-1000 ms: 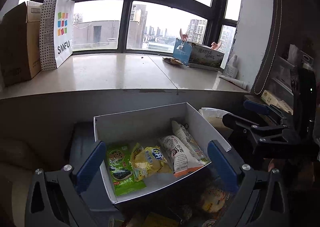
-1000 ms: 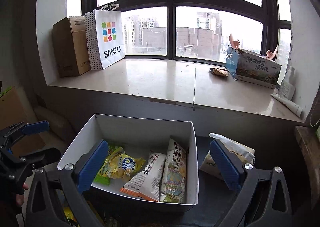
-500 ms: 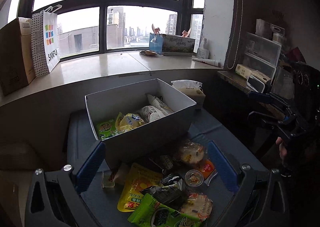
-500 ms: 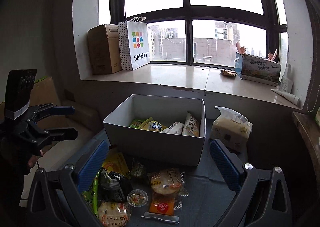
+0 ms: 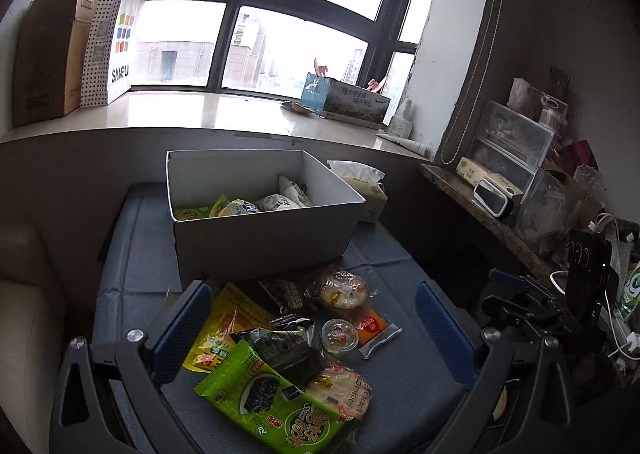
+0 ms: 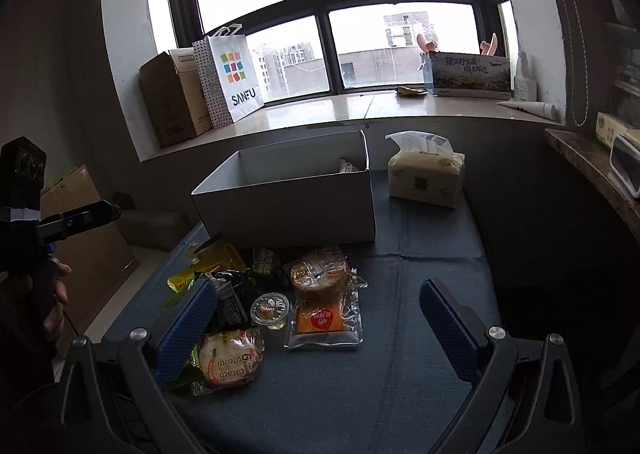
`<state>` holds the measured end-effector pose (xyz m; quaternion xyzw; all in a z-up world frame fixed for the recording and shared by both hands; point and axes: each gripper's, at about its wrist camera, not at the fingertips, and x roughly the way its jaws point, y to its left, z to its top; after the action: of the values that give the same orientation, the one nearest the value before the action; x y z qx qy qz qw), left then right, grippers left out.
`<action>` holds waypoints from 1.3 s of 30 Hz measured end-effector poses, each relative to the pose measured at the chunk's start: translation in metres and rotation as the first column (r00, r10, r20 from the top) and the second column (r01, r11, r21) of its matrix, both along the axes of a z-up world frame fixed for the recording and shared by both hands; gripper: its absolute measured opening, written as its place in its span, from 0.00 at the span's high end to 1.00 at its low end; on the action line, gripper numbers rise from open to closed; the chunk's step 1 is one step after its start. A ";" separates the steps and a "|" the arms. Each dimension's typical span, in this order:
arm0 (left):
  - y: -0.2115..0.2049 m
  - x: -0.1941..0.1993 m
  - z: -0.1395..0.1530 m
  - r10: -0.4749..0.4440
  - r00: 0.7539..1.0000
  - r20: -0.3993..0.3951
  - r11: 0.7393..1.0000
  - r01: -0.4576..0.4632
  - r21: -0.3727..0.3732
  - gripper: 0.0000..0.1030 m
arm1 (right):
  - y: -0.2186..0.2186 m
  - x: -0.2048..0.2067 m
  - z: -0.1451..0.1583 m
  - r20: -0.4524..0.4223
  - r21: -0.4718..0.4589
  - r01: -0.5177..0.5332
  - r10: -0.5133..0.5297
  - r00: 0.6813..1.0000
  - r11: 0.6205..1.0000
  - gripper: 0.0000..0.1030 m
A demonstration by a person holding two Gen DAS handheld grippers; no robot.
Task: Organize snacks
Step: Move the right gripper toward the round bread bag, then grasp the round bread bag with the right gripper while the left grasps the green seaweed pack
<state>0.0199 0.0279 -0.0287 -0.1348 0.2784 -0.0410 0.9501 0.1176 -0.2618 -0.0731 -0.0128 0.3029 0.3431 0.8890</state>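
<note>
A white open box (image 5: 264, 232) (image 6: 288, 209) stands on the blue-grey cushion (image 6: 420, 334) and holds several snack packets (image 5: 248, 205). In front of it lies a loose pile: a green seaweed packet (image 5: 272, 402), a yellow pouch (image 5: 228, 322), a dark packet (image 6: 232, 298), a jelly cup (image 6: 270, 310), round cakes (image 6: 228, 358) and a wrapped bun over an orange packet (image 6: 320, 294). My left gripper (image 5: 312, 326) is open and empty above the pile. My right gripper (image 6: 316, 318) is open and empty above the pile's right side.
A tissue pack (image 6: 426, 177) stands right of the box. The window sill (image 6: 360, 109) holds a SANFU bag (image 6: 234, 77), a cardboard box (image 6: 172, 101) and a blue carton (image 6: 468, 73). A cluttered shelf (image 5: 520, 189) is at the right.
Both grippers have pulled back from over the box, so the loose snack pile in front of it has come into view. Both stay open and empty.
</note>
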 end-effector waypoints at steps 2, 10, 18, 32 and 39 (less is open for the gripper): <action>0.001 -0.001 -0.002 0.005 1.000 -0.005 1.000 -0.005 -0.008 0.00 | 0.000 0.001 -0.004 -0.016 0.003 -0.005 0.005 1.000 1.000 0.00; 0.009 -0.011 -0.008 0.032 0.999 -0.020 0.999 -0.032 -0.020 0.00 | 0.014 0.002 -0.018 -0.009 -0.086 -0.011 0.010 1.000 0.996 0.00; 0.014 -0.014 -0.014 0.038 0.999 -0.028 0.999 -0.038 -0.035 0.00 | 0.028 0.024 -0.048 -0.084 -0.172 -0.010 -0.005 0.996 0.985 0.00; 0.009 -0.007 -0.034 0.028 0.994 -0.101 0.999 -0.029 -0.012 0.00 | 0.125 0.099 -0.083 -0.105 -0.349 -0.179 0.152 0.983 0.920 0.00; 0.006 -0.001 -0.052 0.025 0.982 -0.186 1.000 -0.023 0.012 0.00 | 0.156 0.113 -0.110 -0.125 -0.458 -0.212 0.174 0.977 0.863 0.05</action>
<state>0.0185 0.0342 -0.0806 -0.1368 0.3644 -0.0156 0.9210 0.2310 -0.1056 -0.1831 -0.2437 0.4093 0.3472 0.8078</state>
